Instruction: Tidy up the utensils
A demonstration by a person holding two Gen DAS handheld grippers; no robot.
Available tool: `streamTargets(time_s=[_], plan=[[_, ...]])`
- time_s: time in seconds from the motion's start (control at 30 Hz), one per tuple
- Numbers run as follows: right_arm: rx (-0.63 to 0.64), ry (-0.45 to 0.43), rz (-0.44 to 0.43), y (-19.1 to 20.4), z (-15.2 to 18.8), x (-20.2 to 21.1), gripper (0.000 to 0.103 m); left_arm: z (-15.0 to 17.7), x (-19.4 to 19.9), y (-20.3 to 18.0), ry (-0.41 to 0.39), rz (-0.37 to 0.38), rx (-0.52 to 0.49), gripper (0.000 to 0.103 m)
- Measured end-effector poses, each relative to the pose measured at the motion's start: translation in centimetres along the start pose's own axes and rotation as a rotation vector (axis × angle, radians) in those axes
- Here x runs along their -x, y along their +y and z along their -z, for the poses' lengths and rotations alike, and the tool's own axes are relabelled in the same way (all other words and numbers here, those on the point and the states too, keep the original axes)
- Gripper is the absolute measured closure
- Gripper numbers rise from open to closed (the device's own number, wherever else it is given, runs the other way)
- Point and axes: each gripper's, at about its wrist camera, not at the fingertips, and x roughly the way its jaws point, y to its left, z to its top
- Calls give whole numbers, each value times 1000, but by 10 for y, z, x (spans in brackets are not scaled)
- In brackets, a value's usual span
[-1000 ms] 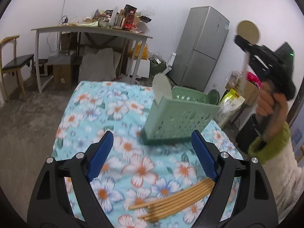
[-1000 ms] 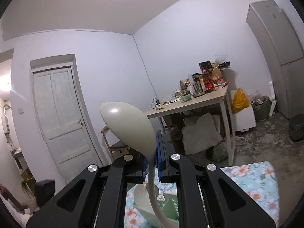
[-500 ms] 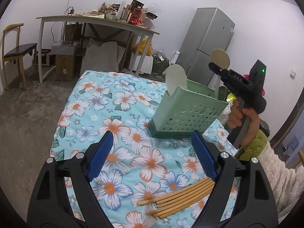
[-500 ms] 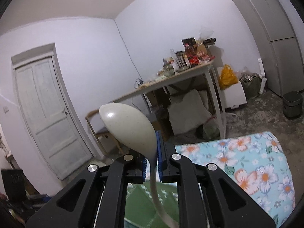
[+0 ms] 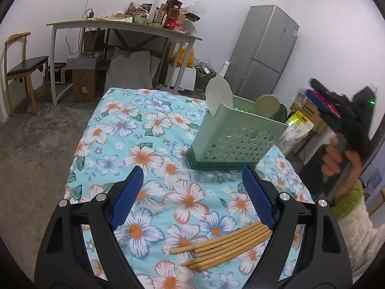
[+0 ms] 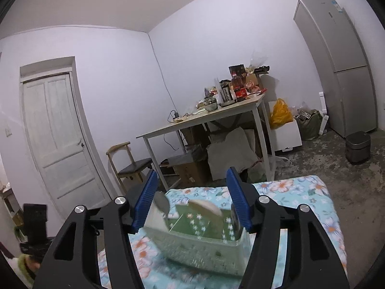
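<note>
A green perforated utensil basket (image 5: 237, 142) stands on the floral cloth (image 5: 149, 130). Two pale spoons stand in it: one (image 5: 219, 95) at its left end, the other (image 5: 266, 106) further right. In the right wrist view the basket (image 6: 199, 243) is blurred, and a spoon bowl (image 6: 204, 208) shows inside it. My right gripper (image 6: 191, 198) hovers just above the basket, jaws opening, nothing between them. In the left wrist view it appears as a dark blur (image 5: 341, 113) held by a hand. My left gripper (image 5: 192, 197) stands open over the cloth, empty. A bundle of wooden chopsticks (image 5: 221, 246) lies near its right finger.
Behind the cloth stand a cluttered white table (image 5: 125, 24), a wooden chair (image 5: 21, 65) and a grey fridge (image 5: 264, 50). Boxes and bags sit under the table. A white door (image 6: 55, 139) and a small dark bin (image 6: 357, 147) show in the right wrist view.
My right gripper came down from high up to the basket and opened; the spoon it held now stands in the basket. My left gripper stayed open and hardly moved.
</note>
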Motion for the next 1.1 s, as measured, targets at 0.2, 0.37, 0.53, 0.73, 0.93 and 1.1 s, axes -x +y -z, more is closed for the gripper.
streamTargets(time_s=[0.2,0.37,0.53,0.73,0.93,1.1], plan=[[-83,141,36,12,39,47,42,16,2,-8,49,-6,-5,20],[-279,367,48,9,113,58,42,36,-7,-13,125,-8,-11,17],[-446,556,72,13,172,60,43,56,-17,-16,197,-28,-9,16],[-696,577,87,2,199,62,45,74,-23,-19,235,-45,-34,14],[-821,516,120,-11,203,53,57,82,-23,-20,253,2,-42,14],[-924,472,160,-21,212,58,81,84,-24,-19,260,39,-39,14]])
